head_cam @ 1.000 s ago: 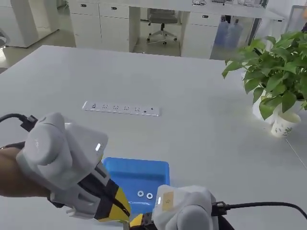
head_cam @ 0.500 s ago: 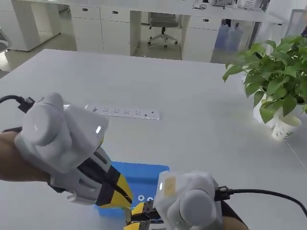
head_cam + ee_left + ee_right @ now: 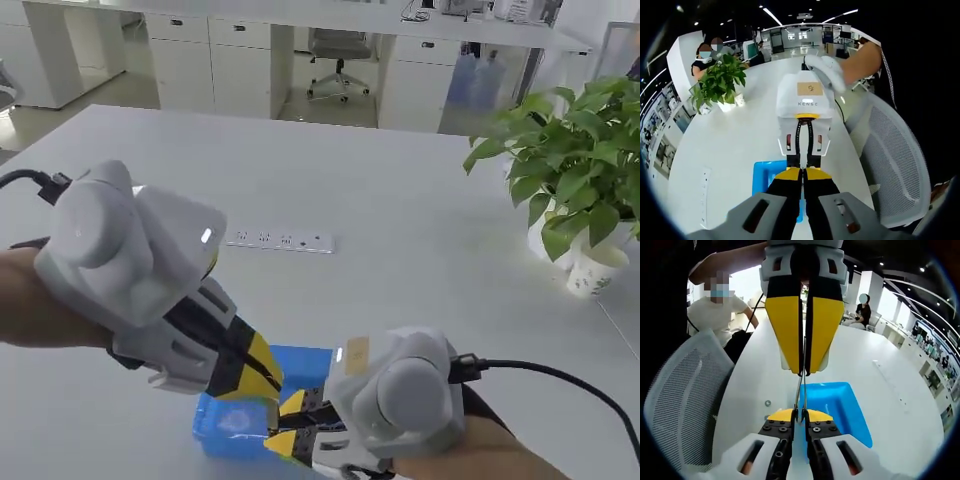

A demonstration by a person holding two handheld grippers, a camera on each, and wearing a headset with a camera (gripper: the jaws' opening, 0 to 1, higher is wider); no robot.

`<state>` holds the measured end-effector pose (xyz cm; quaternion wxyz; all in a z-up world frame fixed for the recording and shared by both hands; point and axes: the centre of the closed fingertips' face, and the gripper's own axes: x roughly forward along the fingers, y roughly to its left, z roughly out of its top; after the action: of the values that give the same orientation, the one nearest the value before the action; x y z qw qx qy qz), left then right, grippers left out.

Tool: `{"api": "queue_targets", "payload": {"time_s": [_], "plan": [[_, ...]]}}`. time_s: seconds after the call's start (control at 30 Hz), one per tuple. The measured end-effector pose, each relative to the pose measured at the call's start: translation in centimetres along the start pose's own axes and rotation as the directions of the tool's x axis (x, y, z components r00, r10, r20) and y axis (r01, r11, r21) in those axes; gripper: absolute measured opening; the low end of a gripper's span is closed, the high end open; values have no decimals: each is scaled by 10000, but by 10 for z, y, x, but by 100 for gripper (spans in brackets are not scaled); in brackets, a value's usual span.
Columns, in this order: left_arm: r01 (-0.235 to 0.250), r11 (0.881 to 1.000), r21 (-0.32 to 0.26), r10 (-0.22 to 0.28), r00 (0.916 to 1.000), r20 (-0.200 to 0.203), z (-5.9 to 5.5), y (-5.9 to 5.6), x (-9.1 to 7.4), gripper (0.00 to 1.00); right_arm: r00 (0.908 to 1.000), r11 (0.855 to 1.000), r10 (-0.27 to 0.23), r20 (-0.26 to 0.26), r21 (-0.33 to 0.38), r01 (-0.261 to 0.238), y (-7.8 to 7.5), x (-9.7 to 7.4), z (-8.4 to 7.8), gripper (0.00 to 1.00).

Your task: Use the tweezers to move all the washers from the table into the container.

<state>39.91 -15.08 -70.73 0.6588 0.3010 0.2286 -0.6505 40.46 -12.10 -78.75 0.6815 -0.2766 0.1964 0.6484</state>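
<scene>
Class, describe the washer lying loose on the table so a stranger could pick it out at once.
Start at the white table and find the blue rectangular tray. Beside the tray, toward the pale mesh chair, lies a tiny silvery ring-shaped washer; it is flat on bare tabletop, outside the tray.

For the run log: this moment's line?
left gripper, right gripper shut on thin metal tweezers | above blue plastic container | metal washer on table
</scene>
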Motion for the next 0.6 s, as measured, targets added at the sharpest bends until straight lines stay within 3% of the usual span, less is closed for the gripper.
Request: {"api": "queue_targets", "payload": {"time_s": [0.6], "plan": [[-126, 9999, 15, 126, 9999, 21, -11, 30, 16, 4, 9998, 9996, -75, -180, 263, 79, -29, 7, -20, 9]]}}
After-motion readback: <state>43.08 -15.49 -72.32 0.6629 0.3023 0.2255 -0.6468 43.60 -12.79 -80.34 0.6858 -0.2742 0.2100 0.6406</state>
